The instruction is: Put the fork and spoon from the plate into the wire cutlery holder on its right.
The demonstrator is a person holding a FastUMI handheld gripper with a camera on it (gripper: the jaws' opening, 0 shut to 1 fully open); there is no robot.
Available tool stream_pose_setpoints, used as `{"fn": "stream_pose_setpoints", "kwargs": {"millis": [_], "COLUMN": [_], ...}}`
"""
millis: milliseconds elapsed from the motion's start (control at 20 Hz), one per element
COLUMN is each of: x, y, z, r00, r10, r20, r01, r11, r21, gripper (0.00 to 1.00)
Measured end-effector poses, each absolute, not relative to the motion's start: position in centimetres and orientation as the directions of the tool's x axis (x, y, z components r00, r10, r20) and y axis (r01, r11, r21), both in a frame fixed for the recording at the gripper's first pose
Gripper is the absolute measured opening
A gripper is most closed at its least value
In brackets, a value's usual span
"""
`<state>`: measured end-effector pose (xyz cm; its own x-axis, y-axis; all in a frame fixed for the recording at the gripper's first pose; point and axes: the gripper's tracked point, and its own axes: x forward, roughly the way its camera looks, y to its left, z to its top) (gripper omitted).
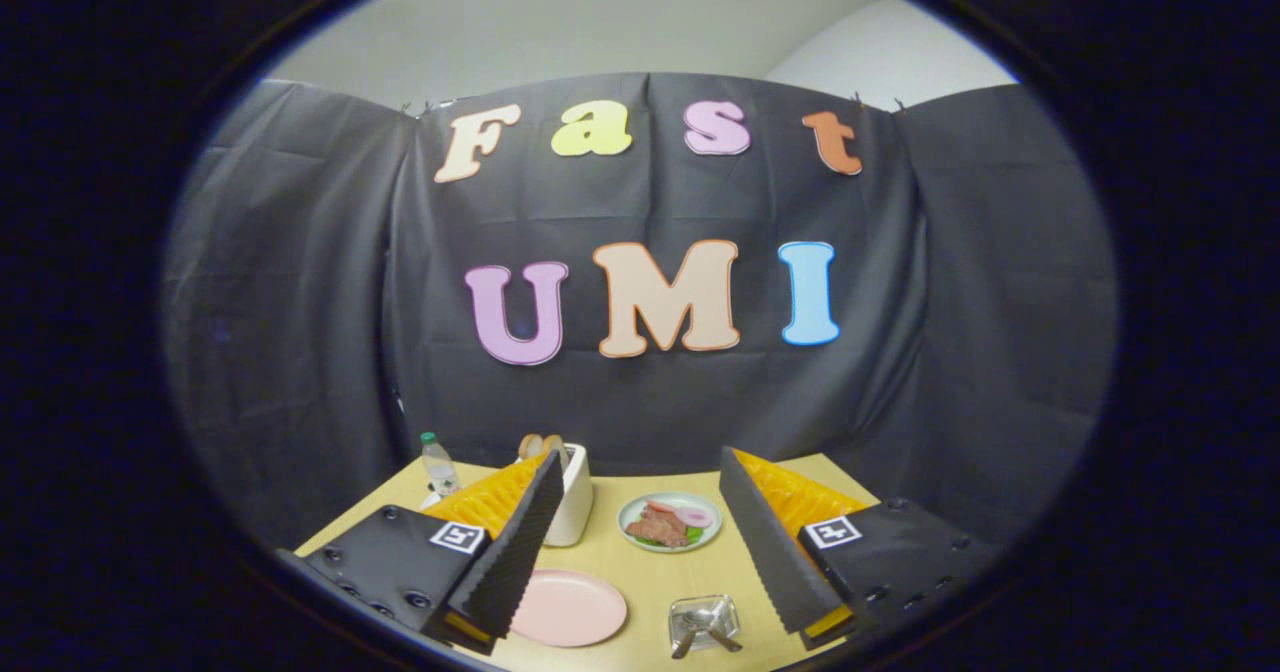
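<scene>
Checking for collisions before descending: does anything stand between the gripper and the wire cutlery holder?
Nothing visible does. The gripper has its jaws open, and the wire cutlery holder sits between them, right of the pink plate. The food plate and toaster lie beyond it.

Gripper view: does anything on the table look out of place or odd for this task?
Yes. The pink plate is bare, while two metal utensils already sit in the wire holder to its right, leaning askew rather than upright. The gripper hangs above with jaws open, holding nothing. No spills or damage visible.
</scene>
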<state>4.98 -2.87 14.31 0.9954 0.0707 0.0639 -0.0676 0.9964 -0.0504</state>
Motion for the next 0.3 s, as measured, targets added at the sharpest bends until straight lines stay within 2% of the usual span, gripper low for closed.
{"fn": "stream_pose_setpoints", "kwargs": {"millis": [300], "x": [4.06], "y": [-2.52], "z": [13.95], "r00": [0.994], "r10": [0.048], "r20": [0.100], "r01": [-0.046], "r11": [0.999], "r21": [-0.017], "gripper": [0.99]}}
